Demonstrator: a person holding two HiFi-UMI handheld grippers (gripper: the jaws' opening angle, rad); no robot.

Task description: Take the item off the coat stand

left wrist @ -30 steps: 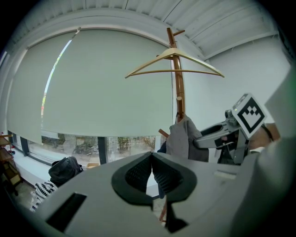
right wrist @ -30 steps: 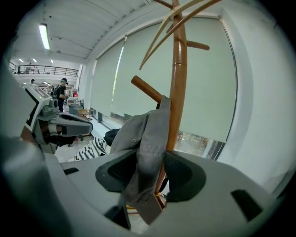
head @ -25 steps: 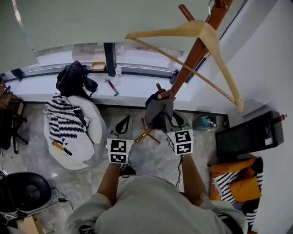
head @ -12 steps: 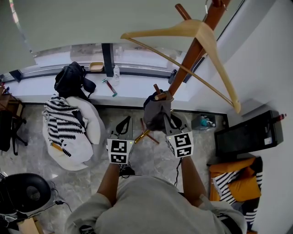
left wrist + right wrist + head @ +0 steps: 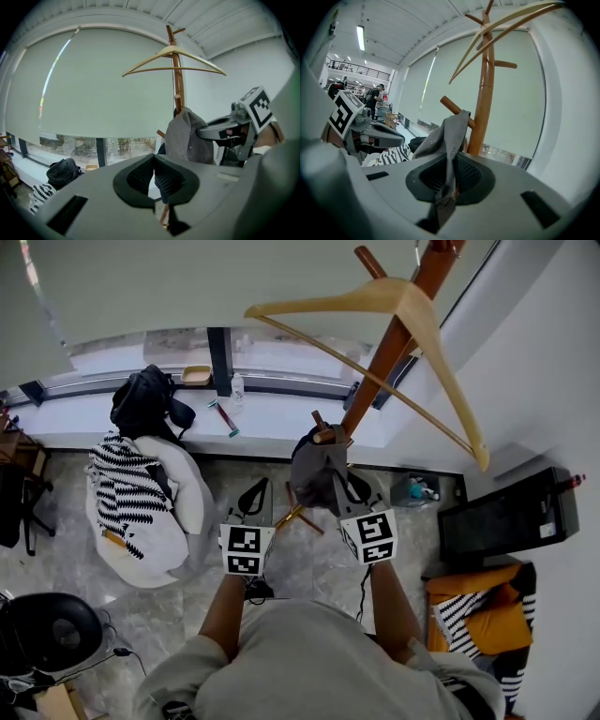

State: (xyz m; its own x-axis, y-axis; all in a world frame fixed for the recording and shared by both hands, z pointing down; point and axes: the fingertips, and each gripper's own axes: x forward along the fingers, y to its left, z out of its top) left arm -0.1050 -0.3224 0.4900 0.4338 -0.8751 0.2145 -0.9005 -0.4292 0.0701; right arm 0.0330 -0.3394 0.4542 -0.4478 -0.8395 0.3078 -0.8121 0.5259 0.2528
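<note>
Soft, light and limp, the grey cloth [image 5: 446,136] hung on a peg [image 5: 450,105] of the coat stand [image 5: 487,93]. The right gripper [image 5: 449,180] pinched its lower edge; the left gripper [image 5: 154,176] was clenched, empty.

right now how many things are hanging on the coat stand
2: a wooden hanger hooked near the top of the coat stand, and a grey fabric item on a lower peg, pinched in the right gripper. More could hide behind the coat stand.
</note>
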